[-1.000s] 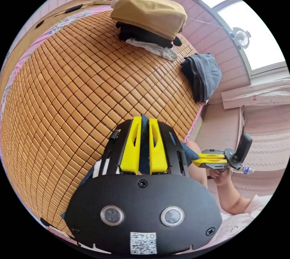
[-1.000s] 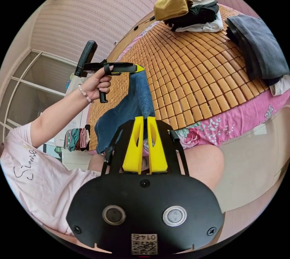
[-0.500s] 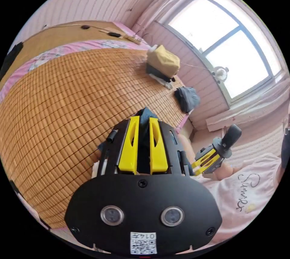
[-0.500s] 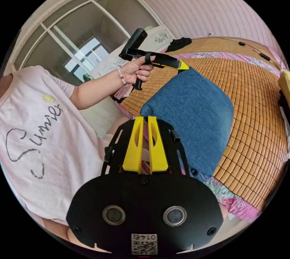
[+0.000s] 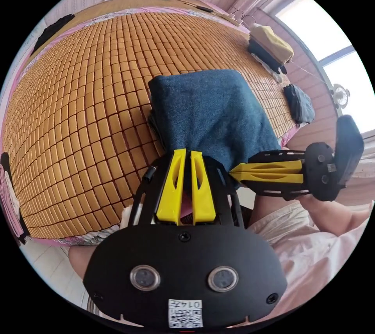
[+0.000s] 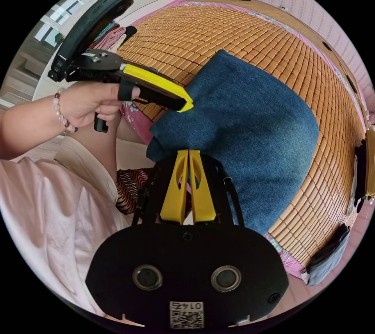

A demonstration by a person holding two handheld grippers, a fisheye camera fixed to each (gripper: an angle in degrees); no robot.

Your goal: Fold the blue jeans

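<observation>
Pink-walled bedroom, bamboo mat covering the bed. A person is standing at the bed edge, holding both grippers low and side by side at the near edge of the blue jeans. Left gripper is pinching the denim edge, jaws nearly closed on it. Right gripper is doing the same, jaws pressed together on the edge. Jeans are lying folded into a thick rectangle on the mat. Piled clothes are sitting far off.

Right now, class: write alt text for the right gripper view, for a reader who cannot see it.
Folded blue jeans lie on a woven bed mat. The right gripper pinches their near edge, and the left gripper, held in a hand, meets the same edge.
</observation>
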